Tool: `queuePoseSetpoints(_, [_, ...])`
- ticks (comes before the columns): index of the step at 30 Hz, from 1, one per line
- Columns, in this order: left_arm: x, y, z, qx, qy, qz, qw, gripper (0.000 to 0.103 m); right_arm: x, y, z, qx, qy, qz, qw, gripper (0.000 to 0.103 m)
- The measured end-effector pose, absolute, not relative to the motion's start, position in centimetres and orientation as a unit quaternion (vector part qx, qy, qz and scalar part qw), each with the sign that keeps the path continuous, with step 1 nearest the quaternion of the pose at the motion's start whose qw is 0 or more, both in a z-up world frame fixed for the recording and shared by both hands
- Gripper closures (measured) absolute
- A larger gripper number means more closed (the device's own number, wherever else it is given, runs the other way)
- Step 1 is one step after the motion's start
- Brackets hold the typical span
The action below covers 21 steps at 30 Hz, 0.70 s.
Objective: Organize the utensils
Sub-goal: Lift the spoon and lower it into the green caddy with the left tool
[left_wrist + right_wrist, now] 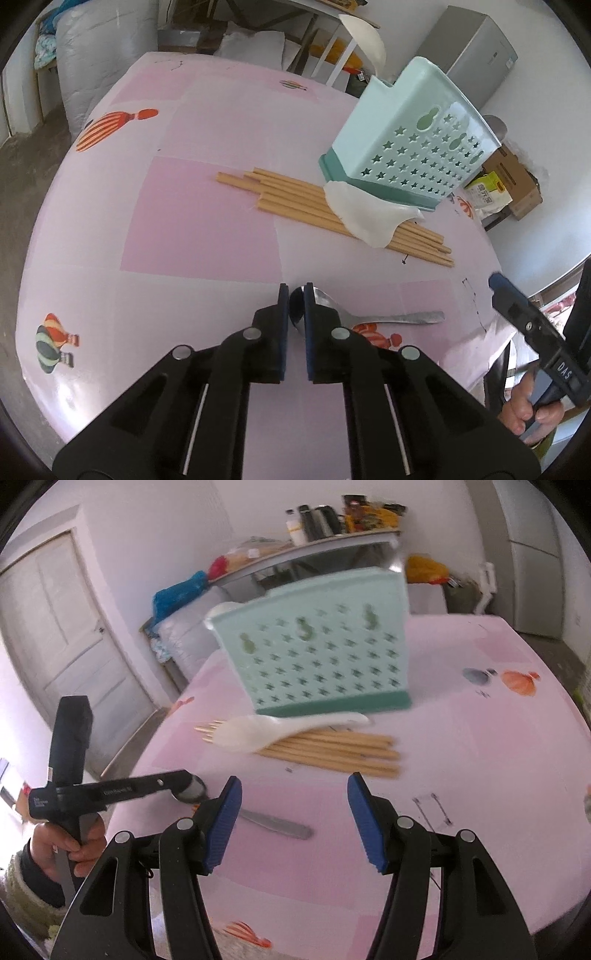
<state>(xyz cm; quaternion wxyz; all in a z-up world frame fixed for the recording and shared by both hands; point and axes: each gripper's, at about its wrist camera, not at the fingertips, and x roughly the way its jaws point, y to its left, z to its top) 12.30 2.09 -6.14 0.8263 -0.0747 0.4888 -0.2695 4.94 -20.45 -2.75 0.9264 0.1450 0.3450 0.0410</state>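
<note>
A metal spoon point(391, 316) lies on the pink table; its bowl sits between the pads of my left gripper point(296, 295), whose jaws stand nearly shut around the bowl. The spoon's handle also shows in the right wrist view point(277, 823). My right gripper point(295, 794) is open and empty above the table, near the spoon handle. A mint green utensil holder point(410, 147) stands behind a bundle of wooden chopsticks point(295, 199), with a white ceramic spoon point(365, 214) lying across them. The holder point(321, 657), chopsticks point(340, 753) and white spoon point(266, 731) also show in the right wrist view.
The table carries a pink cloth point(199, 214) with balloon prints. A door point(66, 635) is at the left and a cluttered shelf point(314, 528) is behind the table. A grey fridge point(476, 48) and cardboard boxes point(513, 177) stand beyond the table's far edge.
</note>
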Motion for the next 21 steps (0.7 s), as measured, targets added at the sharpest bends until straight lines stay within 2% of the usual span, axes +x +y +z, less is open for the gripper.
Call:
queuePoseSetpoints(7, [11.7, 4.4, -5.9, -0.065, 0.489, -0.254, 0.832, 0.097, 9.1, -15.7, -1.4, 0.040, 0.358, 0.086, 0.929, 0.045])
queuePoseSetpoints(15, [11.3, 7.0, -6.0, -0.074, 0.489, -0.237, 0.836, 0.097, 13.2, -9.9, -2.7, -0.152, 0.385, 0.105, 0.904, 0.046])
queuePoseSetpoints(20, [11.2, 7.2, -6.2, -0.080, 0.488, -0.234, 0.837, 0.097, 14.3, -8.3, -3.9, -0.213, 0.395, 0.126, 0.885, 0.048])
queuePoseSetpoints(21, [11.2, 7.1, -6.2, -0.080, 0.487, -0.234, 0.838, 0.097, 14.5, -8.0, -4.2, -0.225, 0.397, 0.125, 0.881, 0.053])
